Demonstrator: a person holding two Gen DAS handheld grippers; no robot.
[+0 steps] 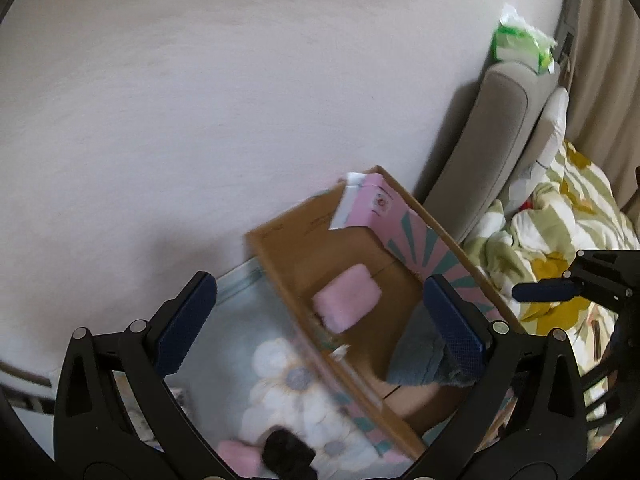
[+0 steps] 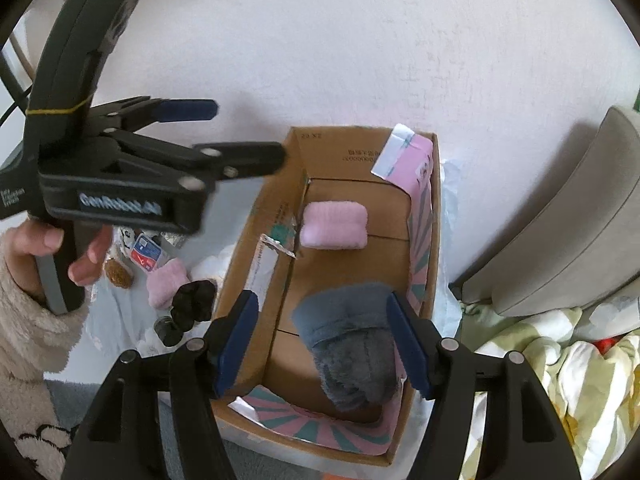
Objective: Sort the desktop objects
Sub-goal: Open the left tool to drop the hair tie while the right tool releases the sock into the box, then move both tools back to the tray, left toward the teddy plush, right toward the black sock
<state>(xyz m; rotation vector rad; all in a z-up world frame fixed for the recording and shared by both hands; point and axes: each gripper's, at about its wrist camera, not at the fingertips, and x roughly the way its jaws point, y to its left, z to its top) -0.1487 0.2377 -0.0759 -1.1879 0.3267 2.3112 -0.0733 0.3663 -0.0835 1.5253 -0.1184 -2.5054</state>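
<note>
An open cardboard box (image 2: 260,240) (image 1: 280,264) stands against the wall. Inside lie a pink folded sock (image 2: 334,225) (image 1: 346,298) and a blue-grey sock (image 2: 348,344) (image 1: 416,356). My right gripper (image 2: 324,340) is open above the box's near end, with the blue-grey sock lying between its fingers, not pinched. My left gripper (image 1: 320,320) (image 2: 224,132) is open and empty, held above the box's left wall. Left of the box, on the floral cloth (image 1: 280,392), lie another pink sock (image 2: 166,282) (image 1: 240,456) and a black sock (image 2: 192,304) (image 1: 286,454).
Small packets (image 2: 146,254) and a brown round item (image 2: 118,274) lie on the cloth at left. A grey cushion (image 2: 560,232) and a green-yellow patterned blanket (image 2: 560,380) are to the right. A green tissue pack (image 1: 520,42) sits on the cushion.
</note>
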